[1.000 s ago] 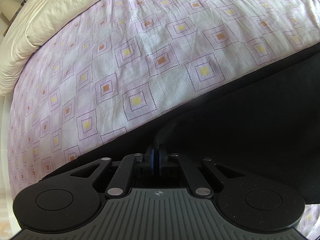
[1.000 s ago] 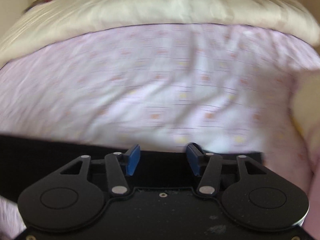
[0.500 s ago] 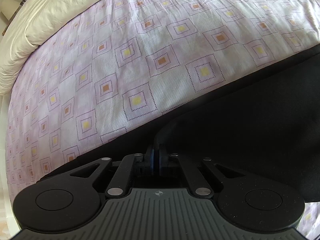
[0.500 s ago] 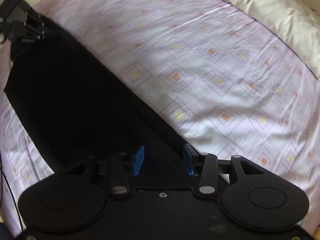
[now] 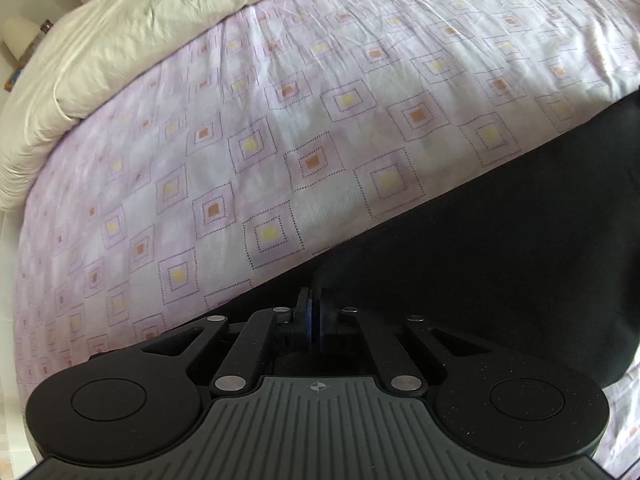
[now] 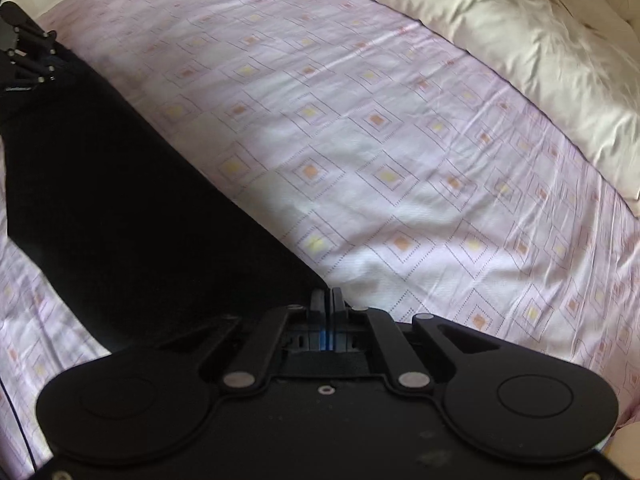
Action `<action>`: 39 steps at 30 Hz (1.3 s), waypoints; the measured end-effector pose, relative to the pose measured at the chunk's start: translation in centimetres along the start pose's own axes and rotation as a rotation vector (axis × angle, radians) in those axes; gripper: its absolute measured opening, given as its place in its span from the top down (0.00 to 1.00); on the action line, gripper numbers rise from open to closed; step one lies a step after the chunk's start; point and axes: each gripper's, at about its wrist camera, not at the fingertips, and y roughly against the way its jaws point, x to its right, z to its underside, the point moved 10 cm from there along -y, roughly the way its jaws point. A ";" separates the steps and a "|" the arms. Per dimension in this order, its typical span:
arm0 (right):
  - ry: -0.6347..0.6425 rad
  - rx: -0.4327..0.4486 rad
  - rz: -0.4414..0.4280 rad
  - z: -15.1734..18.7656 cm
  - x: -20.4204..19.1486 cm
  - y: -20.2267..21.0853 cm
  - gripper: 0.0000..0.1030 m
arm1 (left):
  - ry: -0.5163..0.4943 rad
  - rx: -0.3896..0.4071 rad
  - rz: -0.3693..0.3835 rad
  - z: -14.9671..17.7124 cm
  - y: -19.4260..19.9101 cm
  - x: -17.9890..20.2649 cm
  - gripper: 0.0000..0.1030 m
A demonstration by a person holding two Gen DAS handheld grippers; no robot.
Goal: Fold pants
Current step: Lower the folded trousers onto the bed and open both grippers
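Black pants lie stretched out flat on the pink patterned bed sheet. My left gripper is shut on the pants' near edge, where a small fold of black cloth rises into its blue pads. In the right wrist view the pants run as a long dark band from upper left to bottom centre. My right gripper points steeply down, its jaws shut on the pants' edge at that end. The left gripper shows at the far end of the band, upper left.
A rumpled cream duvet is bunched along the far side of the bed, also seen in the right wrist view as the duvet. Bare sheet spreads between it and the pants. A thin dark cable hangs at the left edge.
The right gripper swung over and rolled so the pants now run diagonally in its view, then its open jaws closed on the pants' edge. The left gripper stayed shut and still.
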 end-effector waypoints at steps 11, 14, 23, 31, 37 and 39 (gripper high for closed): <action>-0.083 -0.043 0.035 0.5 0.1 -2.2 0.93 | 0.204 -0.094 0.231 -0.3 -1.5 -3.4 0.91; -0.146 -0.055 0.050 0.3 0.8 -2.2 0.85 | 0.315 -0.111 0.299 -0.5 -0.9 -4.8 0.88; -0.394 0.120 0.028 -1.4 -0.2 4.4 0.71 | 0.282 -0.156 0.340 -0.3 0.4 -4.4 0.87; -0.347 0.188 -0.114 -2.3 -9.1 7.9 0.71 | 0.383 -0.117 0.370 -2.6 1.7 -6.7 0.44; -0.332 0.194 -0.186 -1.8 -14.1 8.5 0.71 | 0.389 -0.030 0.150 -2.4 4.4 -9.6 0.44; -0.345 0.197 -0.210 -1.6 -15.2 8.6 0.71 | 0.407 -0.008 0.148 -1.3 5.6 -9.4 0.44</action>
